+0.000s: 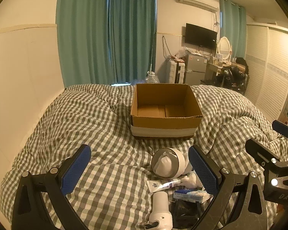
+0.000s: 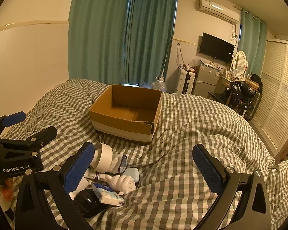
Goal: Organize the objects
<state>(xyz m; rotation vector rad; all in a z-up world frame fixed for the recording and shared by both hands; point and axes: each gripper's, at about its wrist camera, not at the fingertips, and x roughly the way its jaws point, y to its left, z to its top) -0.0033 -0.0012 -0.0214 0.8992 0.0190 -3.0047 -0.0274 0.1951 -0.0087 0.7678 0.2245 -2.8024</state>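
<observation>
An open cardboard box (image 1: 165,122) (image 2: 122,126) stands empty on the checked bedcover. A pile of small things lies in front of it: a white cup stuffed with a sock (image 1: 168,163) (image 2: 105,158), a white tube (image 1: 163,185), a white hair dryer (image 1: 161,207), a tissue pack (image 1: 190,194) (image 2: 109,194), a black mouse (image 2: 87,203), a white figurine (image 2: 122,183) and a pale blue case (image 2: 132,173). My left gripper (image 1: 140,168) is open above the pile. My right gripper (image 2: 144,164) is open, the pile by its left finger.
The bed (image 1: 86,126) fills the foreground, with a wall on the left. Beyond it are green curtains (image 1: 105,38), a water jug (image 1: 151,77), a small fridge (image 1: 194,69), a wall TV, a cluttered desk with a mirror, and white wardrobe doors (image 2: 278,99) on the right.
</observation>
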